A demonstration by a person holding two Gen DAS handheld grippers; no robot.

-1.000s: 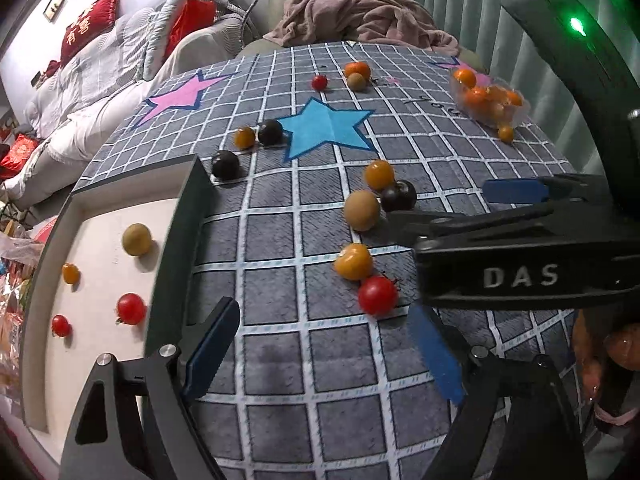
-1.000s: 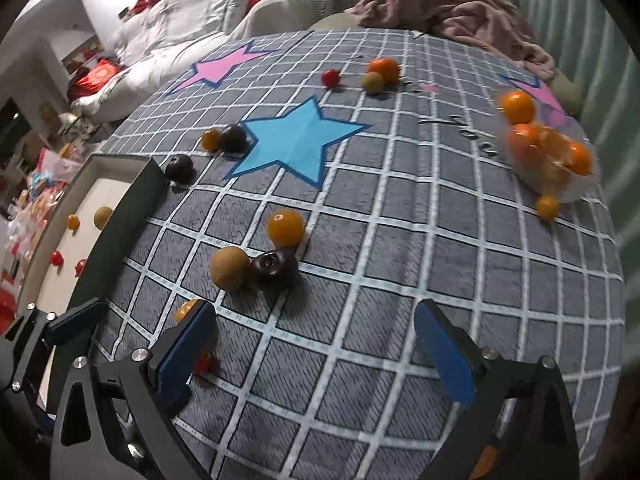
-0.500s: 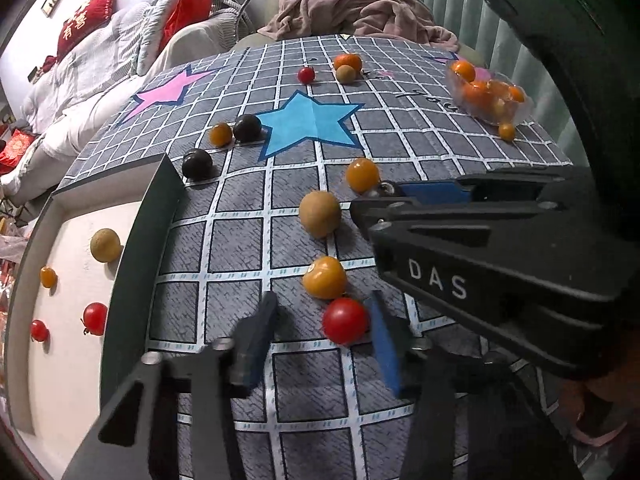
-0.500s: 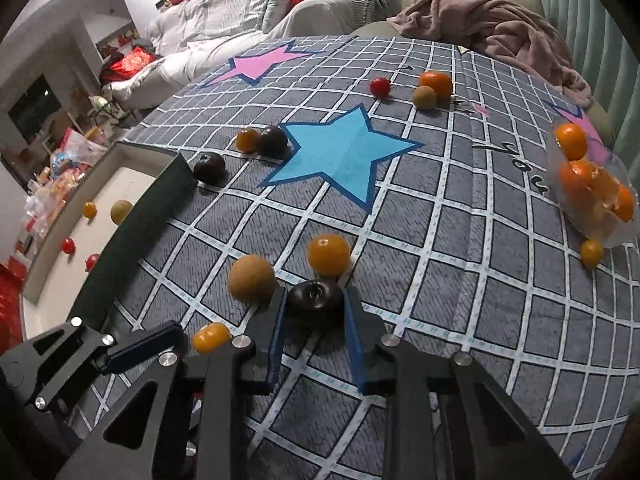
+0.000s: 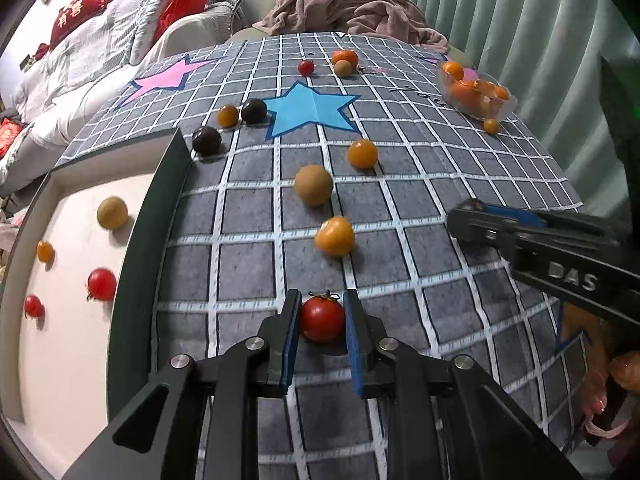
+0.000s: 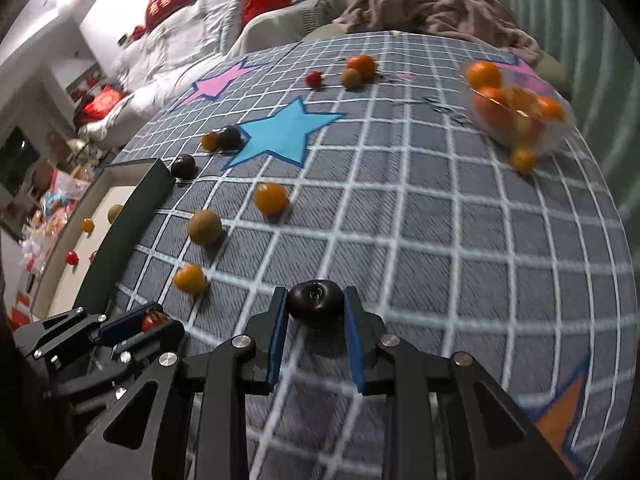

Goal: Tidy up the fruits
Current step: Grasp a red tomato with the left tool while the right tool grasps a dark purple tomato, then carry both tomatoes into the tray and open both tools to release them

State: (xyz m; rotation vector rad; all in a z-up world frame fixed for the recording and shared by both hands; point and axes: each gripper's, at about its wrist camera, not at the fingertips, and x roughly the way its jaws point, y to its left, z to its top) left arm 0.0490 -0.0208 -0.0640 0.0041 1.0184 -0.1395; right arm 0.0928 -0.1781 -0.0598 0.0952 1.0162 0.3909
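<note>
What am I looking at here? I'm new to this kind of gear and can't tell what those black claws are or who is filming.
No robot: a person holds two hand-held grippers, each with a fisheye camera looking along its fingers. One picture is from the left gripper, shut on a red tomato; the other from the right gripper, shut on a dark fruit. Each gripper shows at the edge of the other's view. Small orange, brown and dark fruits lie on the checked cloth; a few sit in the tray at left.

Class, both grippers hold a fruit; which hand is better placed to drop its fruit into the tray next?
Left: the left gripper, shut on the red tomato, sits beside the tray.
</note>
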